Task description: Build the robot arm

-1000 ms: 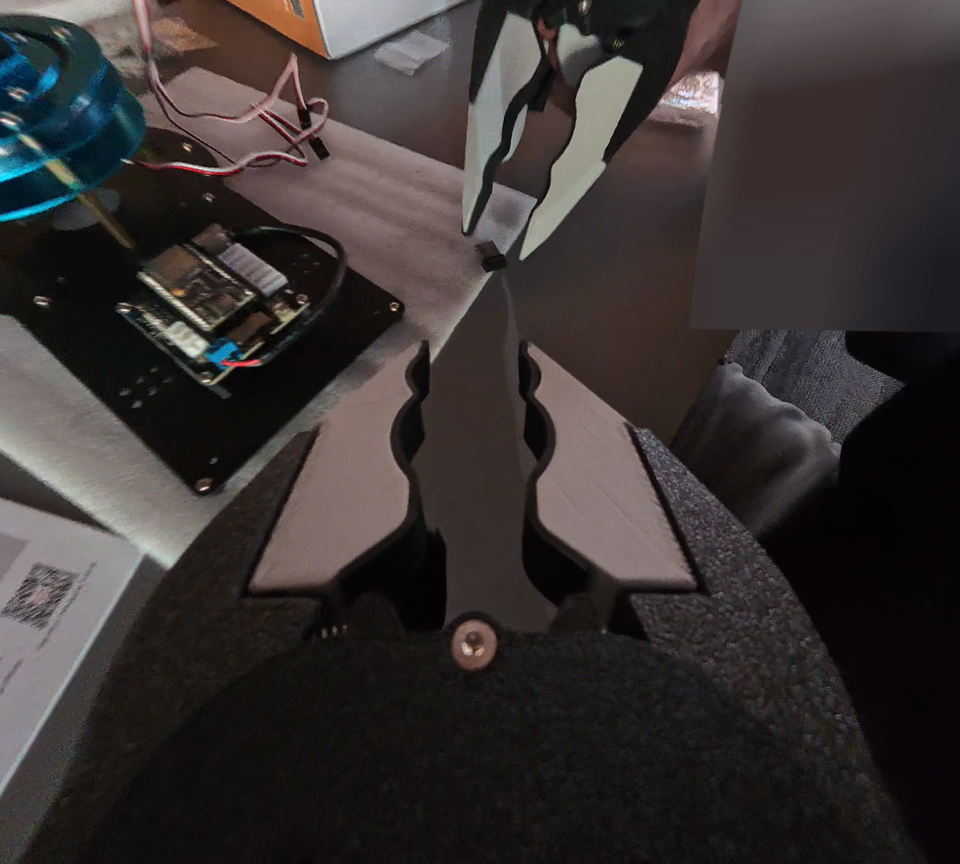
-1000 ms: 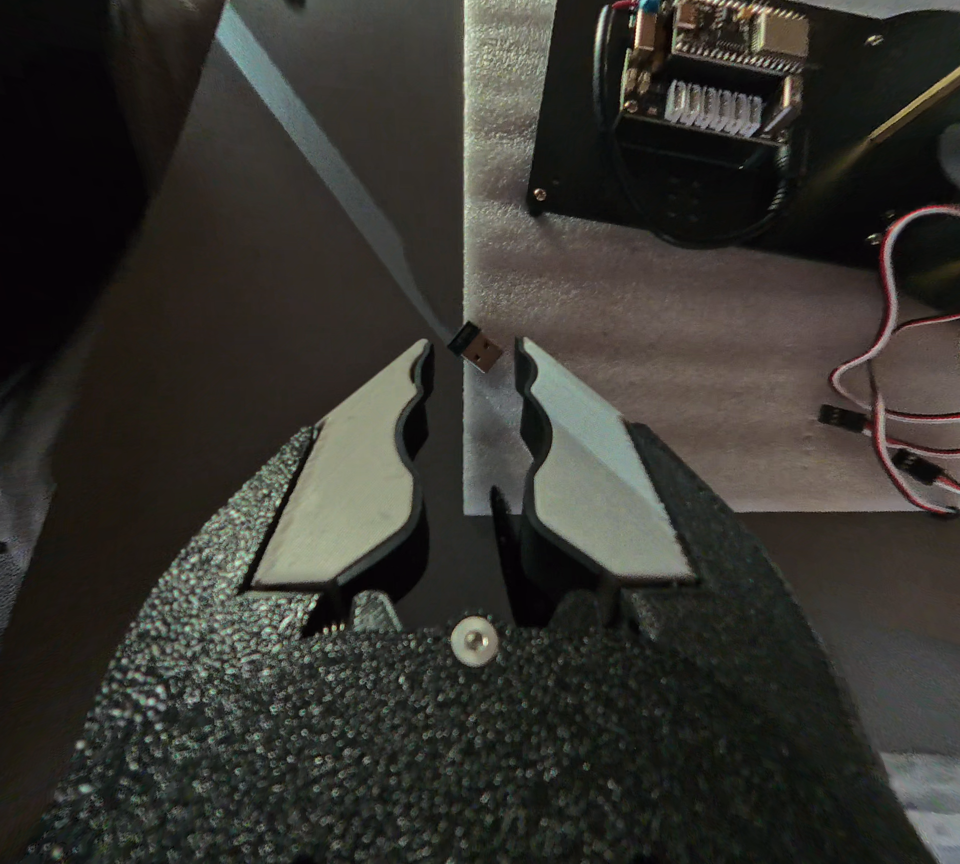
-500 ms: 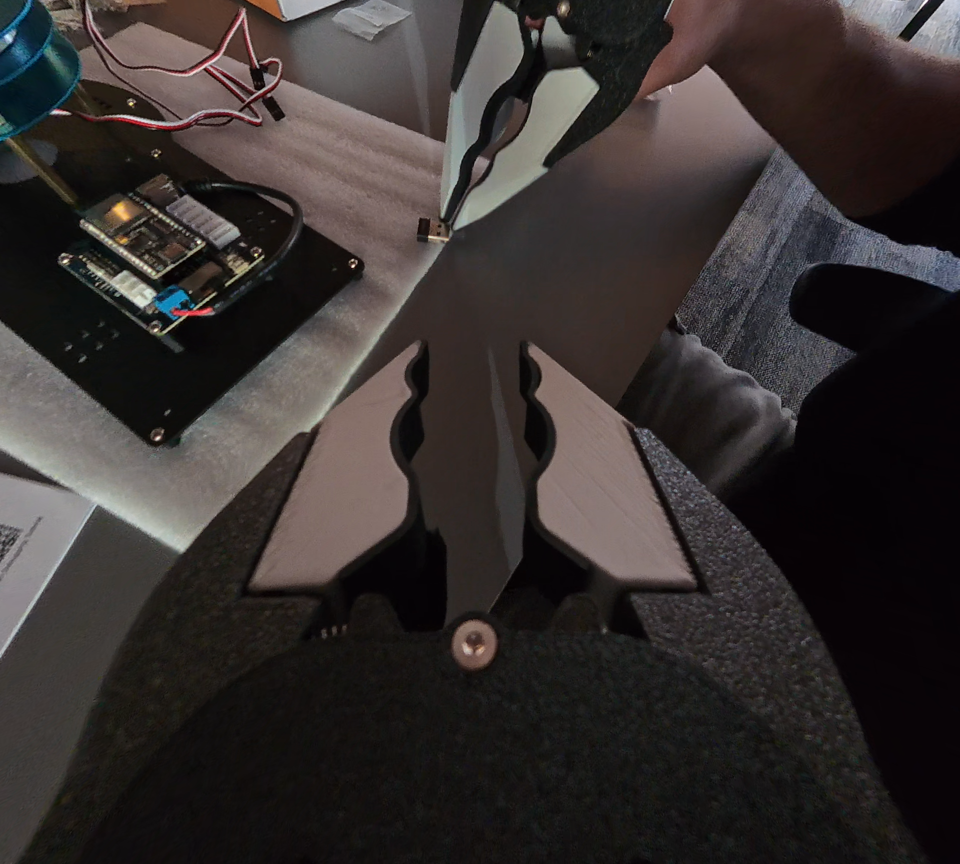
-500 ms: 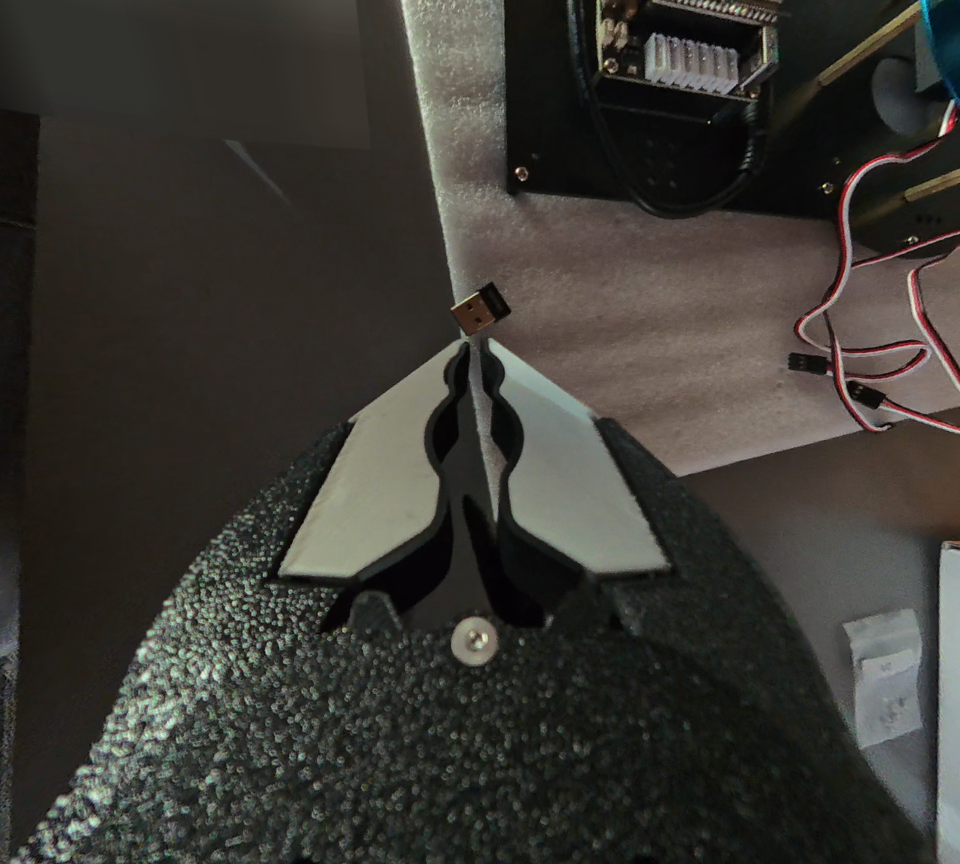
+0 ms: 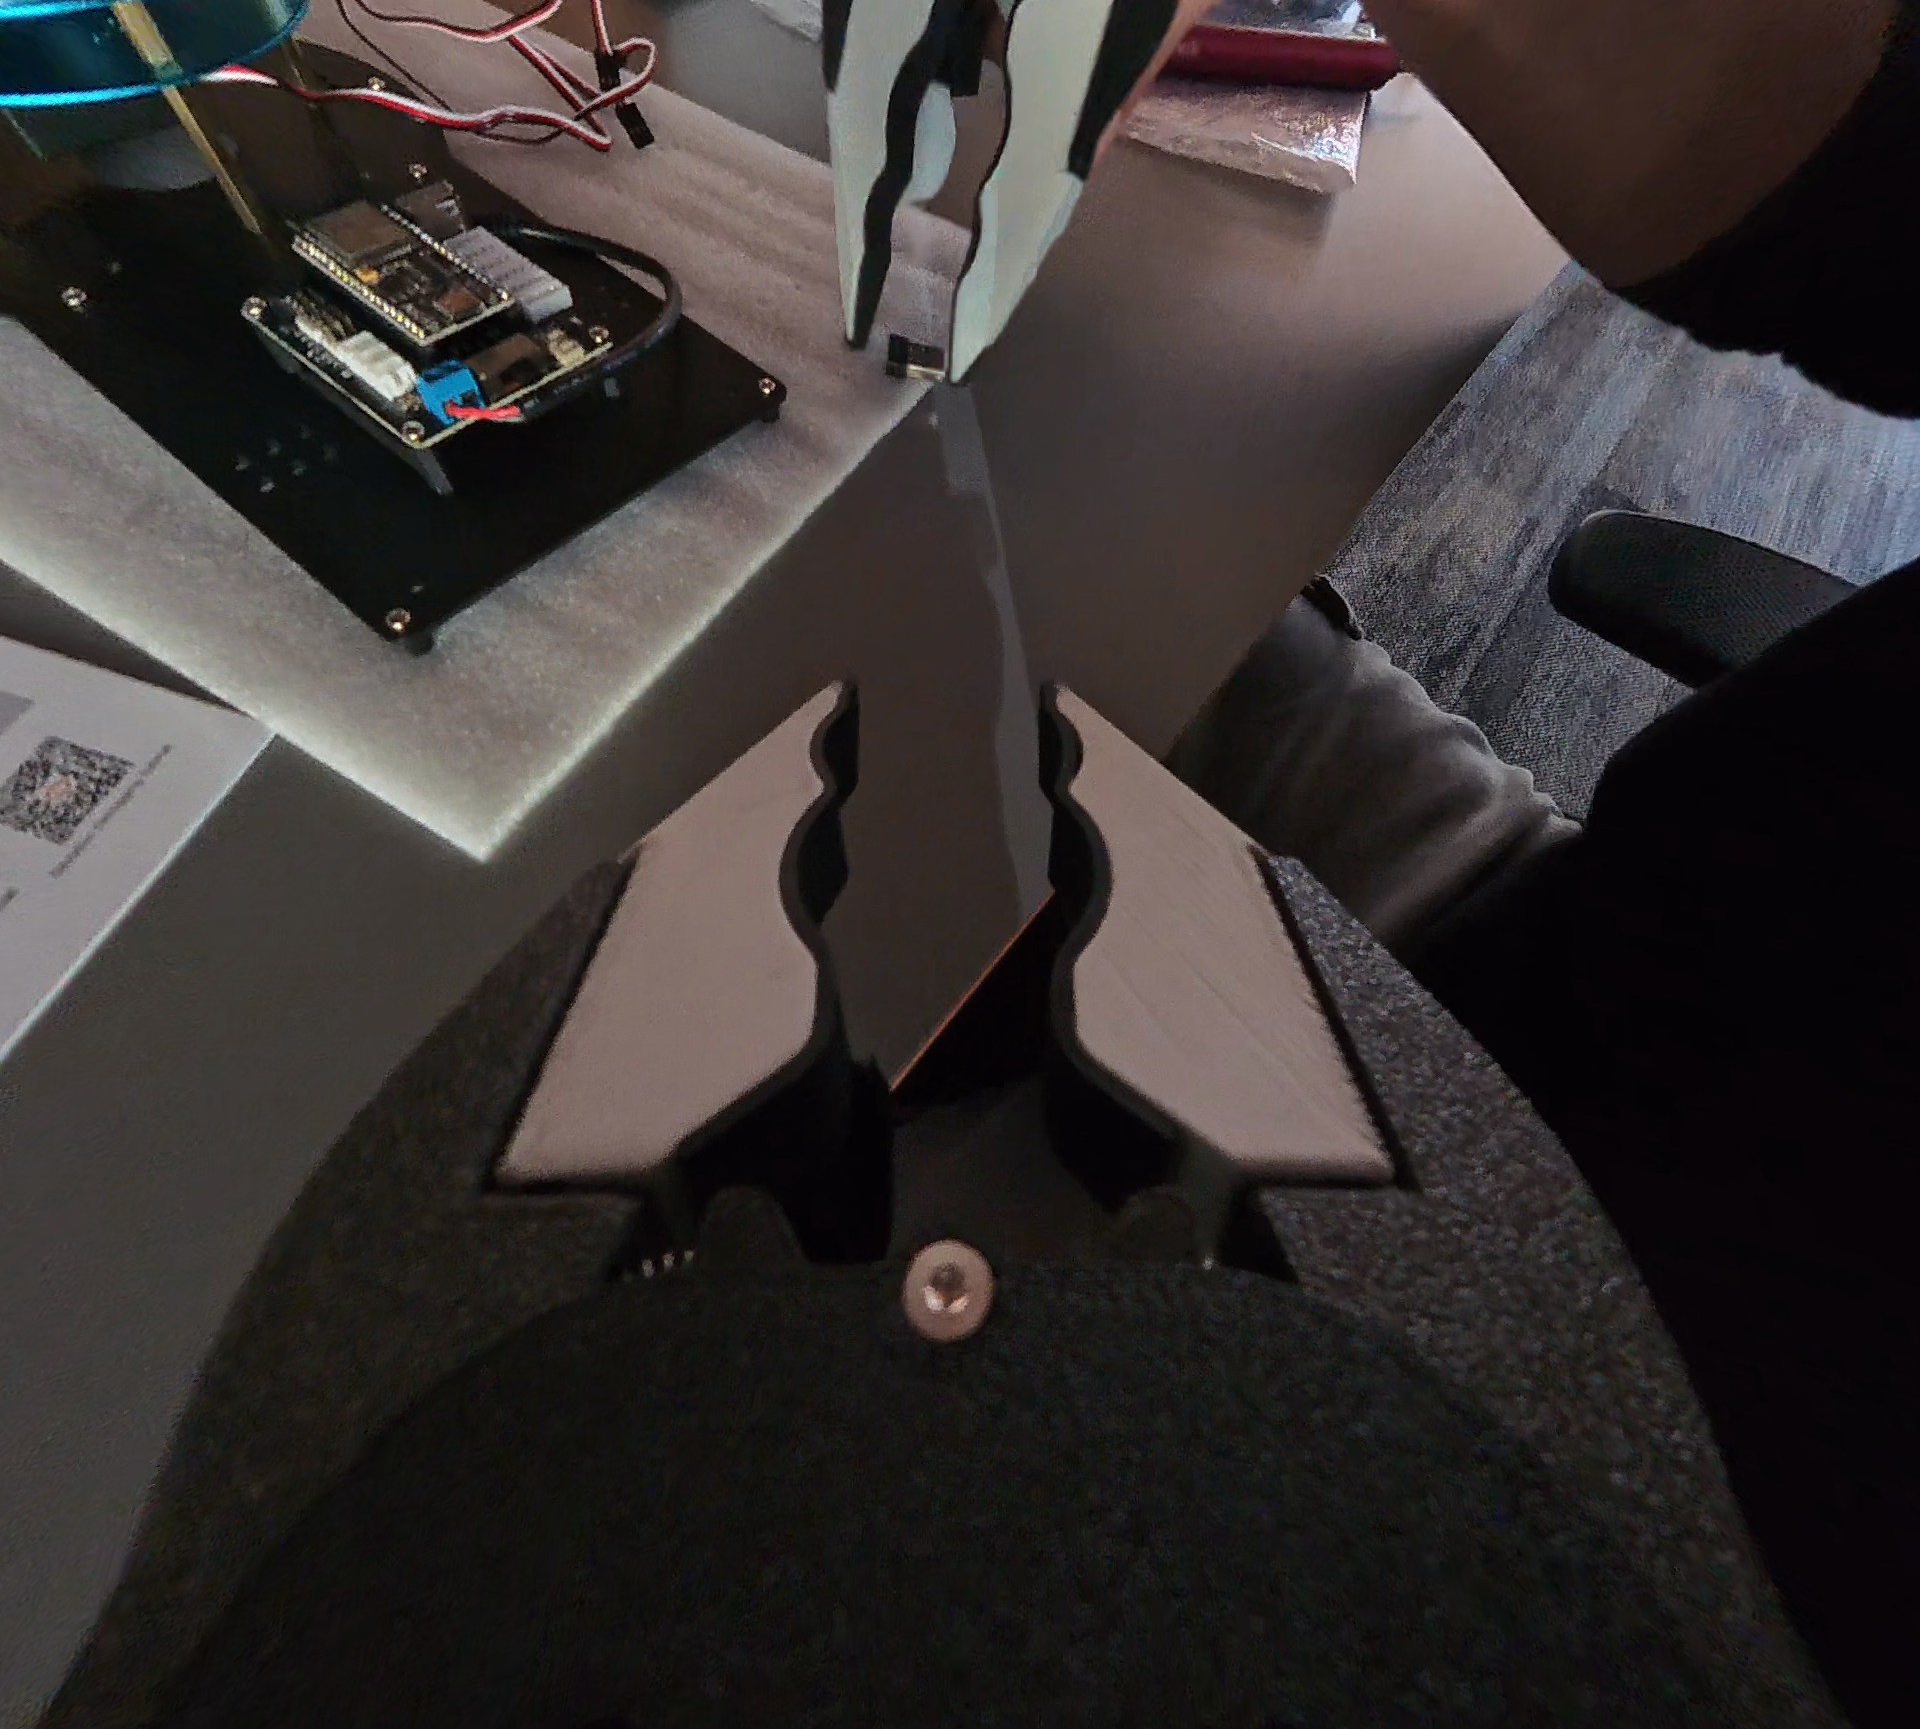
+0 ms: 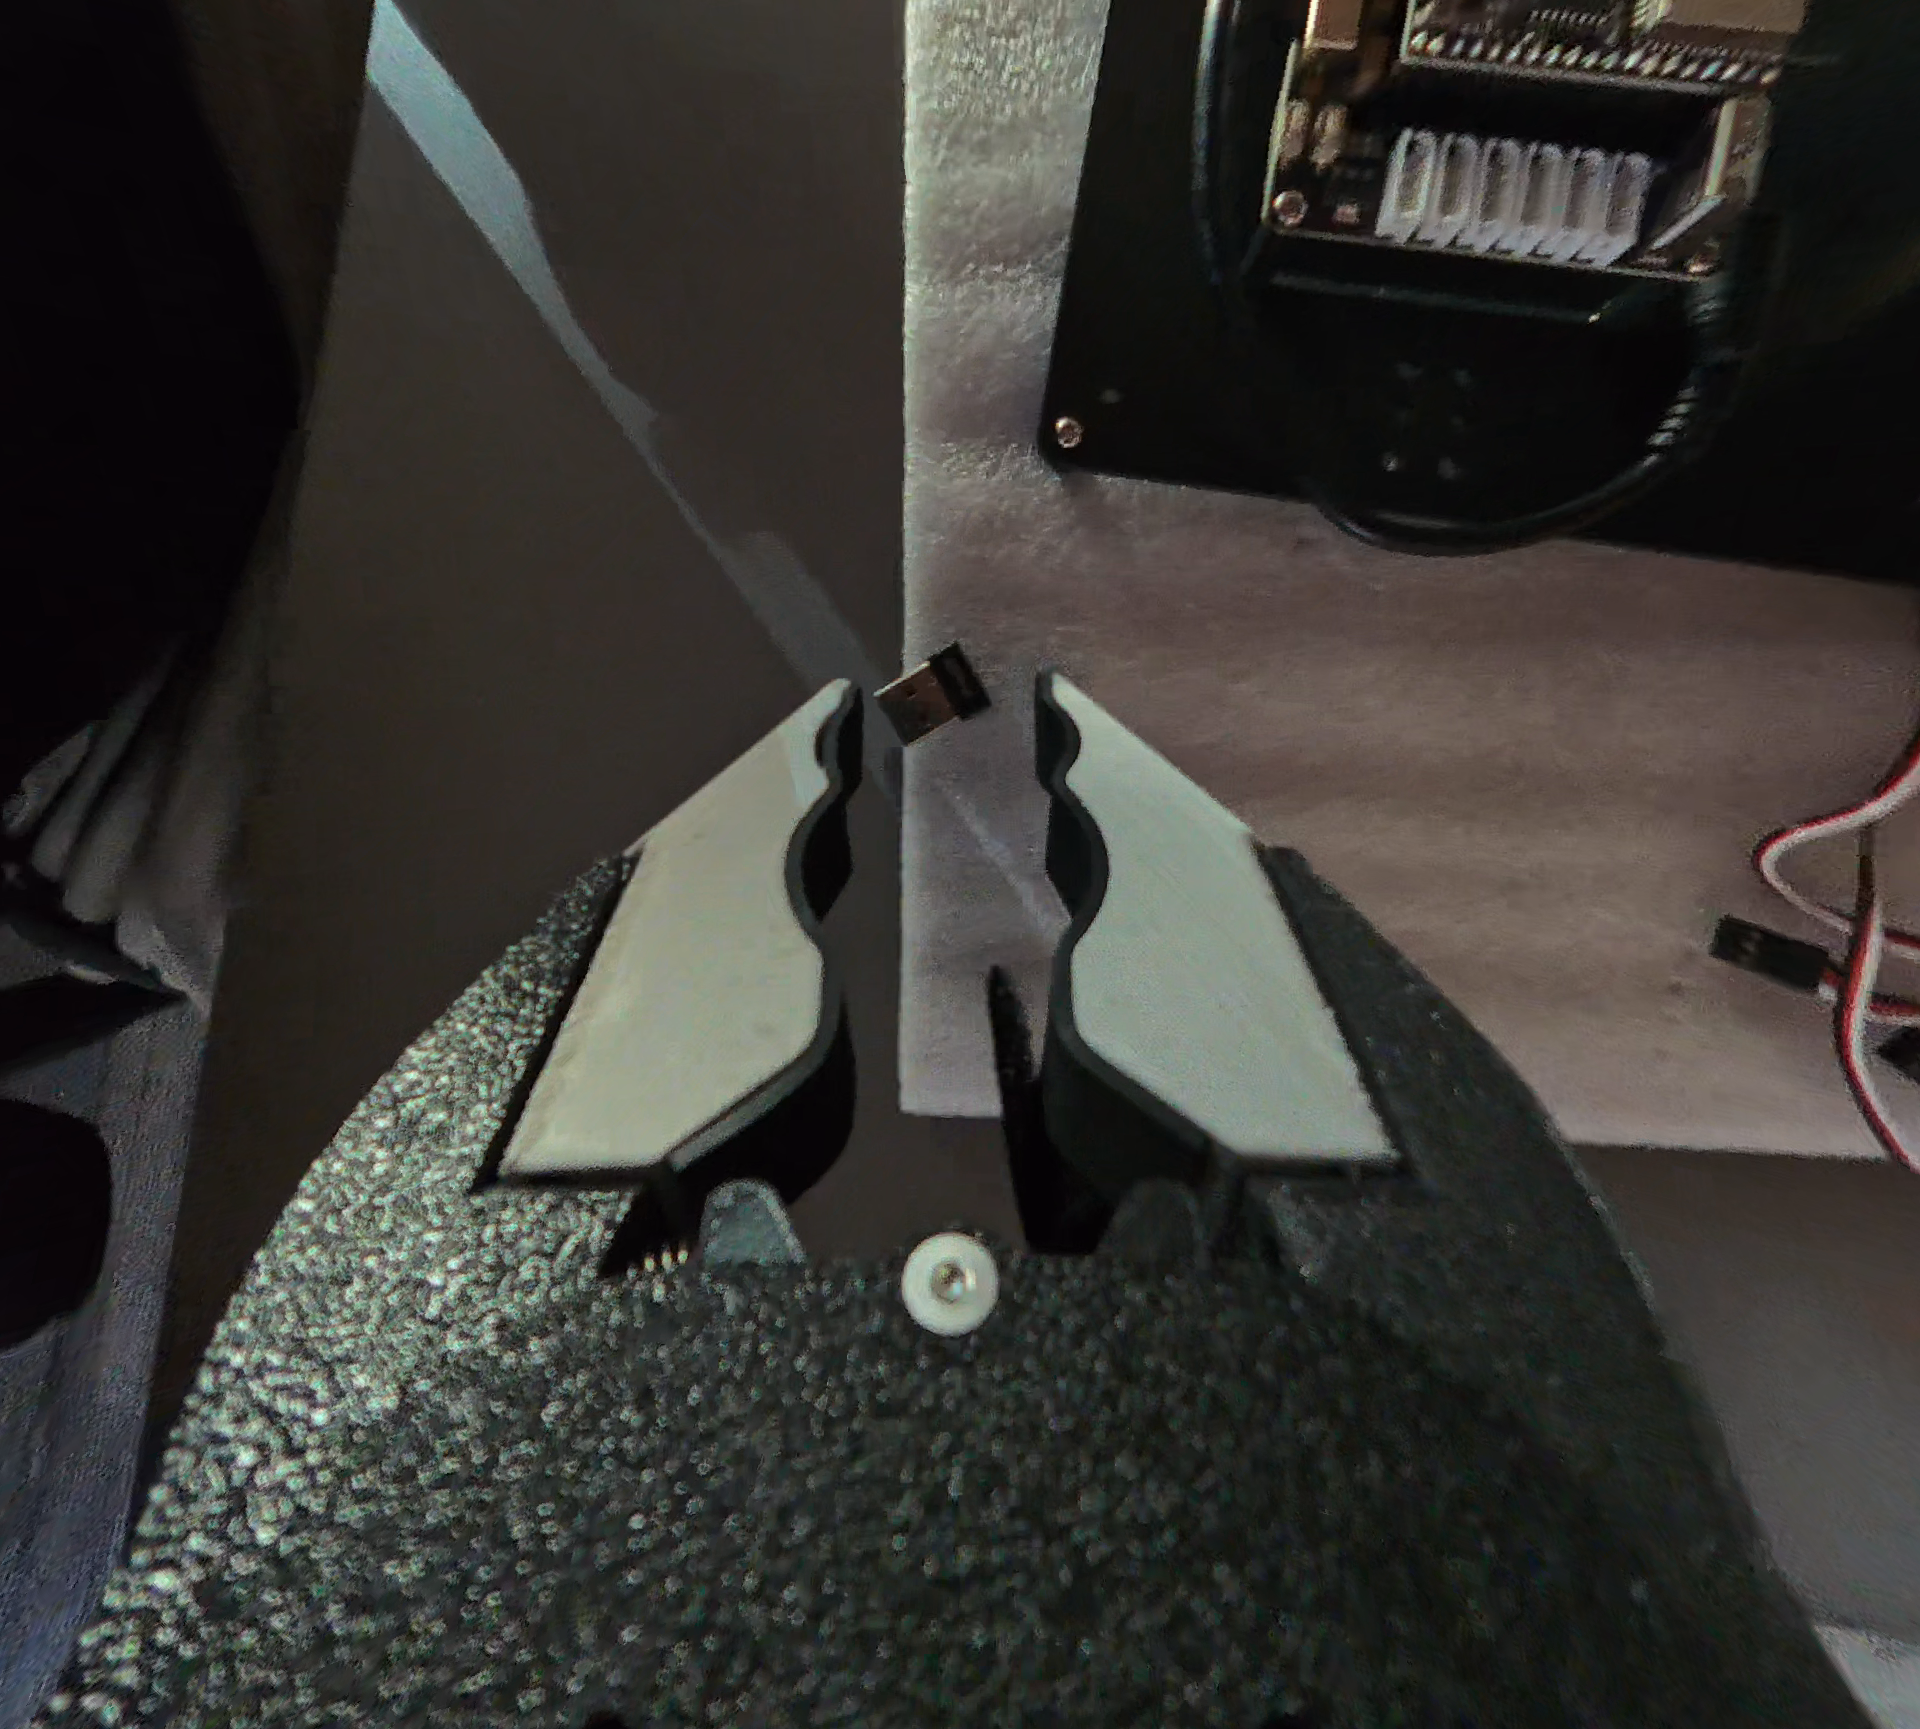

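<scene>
Hovering over the corner of the white foam sheet [image 6: 1299,744], the right claw [image 6: 948,708] has its jaws apart and empty, straddling a tiny black USB dongle with a metal plug [image 6: 930,700] that lies flat on the foam right at its edge. The dongle sits between the two tips, closer to the left-hand one, its long axis slanted across the gap with the plug end pointing toward that tip. From the left wrist view the same dongle [image 5: 916,357] shows just beside one white fingertip [image 5: 977,329] of the right claw, which points steeply down at it. The left claw [image 5: 948,708] is also spread and empty, held well back over the dark grey worktop [image 5: 1195,349], so the right is much the nearer. Beside the dongle rests a black base plate carrying a small circuit board [image 6: 1538,69].
</scene>
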Tool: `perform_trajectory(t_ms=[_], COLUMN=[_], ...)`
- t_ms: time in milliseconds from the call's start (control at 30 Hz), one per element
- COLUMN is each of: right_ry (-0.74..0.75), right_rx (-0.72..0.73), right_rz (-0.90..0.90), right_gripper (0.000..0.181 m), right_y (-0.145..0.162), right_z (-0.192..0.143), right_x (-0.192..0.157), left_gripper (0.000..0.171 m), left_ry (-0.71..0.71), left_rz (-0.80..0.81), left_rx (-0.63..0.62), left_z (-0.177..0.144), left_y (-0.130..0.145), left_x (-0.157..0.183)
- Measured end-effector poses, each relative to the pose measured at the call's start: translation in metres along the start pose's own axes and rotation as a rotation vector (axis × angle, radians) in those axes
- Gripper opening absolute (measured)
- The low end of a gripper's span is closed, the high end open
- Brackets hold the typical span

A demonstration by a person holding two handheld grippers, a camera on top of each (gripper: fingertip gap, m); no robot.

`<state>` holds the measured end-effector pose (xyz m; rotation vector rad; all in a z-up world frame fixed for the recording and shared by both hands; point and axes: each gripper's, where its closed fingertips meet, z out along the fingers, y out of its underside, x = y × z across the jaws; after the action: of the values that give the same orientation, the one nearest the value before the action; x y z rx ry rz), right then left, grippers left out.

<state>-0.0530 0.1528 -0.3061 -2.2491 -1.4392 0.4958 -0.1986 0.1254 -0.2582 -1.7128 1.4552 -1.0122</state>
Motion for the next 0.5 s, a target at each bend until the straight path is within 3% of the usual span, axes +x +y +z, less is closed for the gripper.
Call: perform_trajectory(t_ms=[67,267,400,500], right_ry=[-0.002,0.004,0.244,0.310], right_rx=[-0.013,-0.015,0.052,0.068], right_rz=[-0.018,-0.039,-0.013,0.063], right_gripper=[0.022,0.020,0.020,0.021], right_y=[0.000,-0.003,-0.001,0.017], right_z=[0.001,-0.007,-0.022,-0.017], right_x=[0.004,0.011,0.070,0.091], left_gripper=[0.033,0.033,0.033,0.033], left_ry=[0.000,-0.028,-0.056,-0.117], left_rz=[-0.017,-0.047,-0.023,0.016], left_rx=[0.012,0.051,0.050,-0.013], left_z=[-0.003,-0.004,0.001,0.008], left_y=[0.003,0.001,-0.013,-0.016], left_x=[0.002,-0.001,-0.008,-0.025])
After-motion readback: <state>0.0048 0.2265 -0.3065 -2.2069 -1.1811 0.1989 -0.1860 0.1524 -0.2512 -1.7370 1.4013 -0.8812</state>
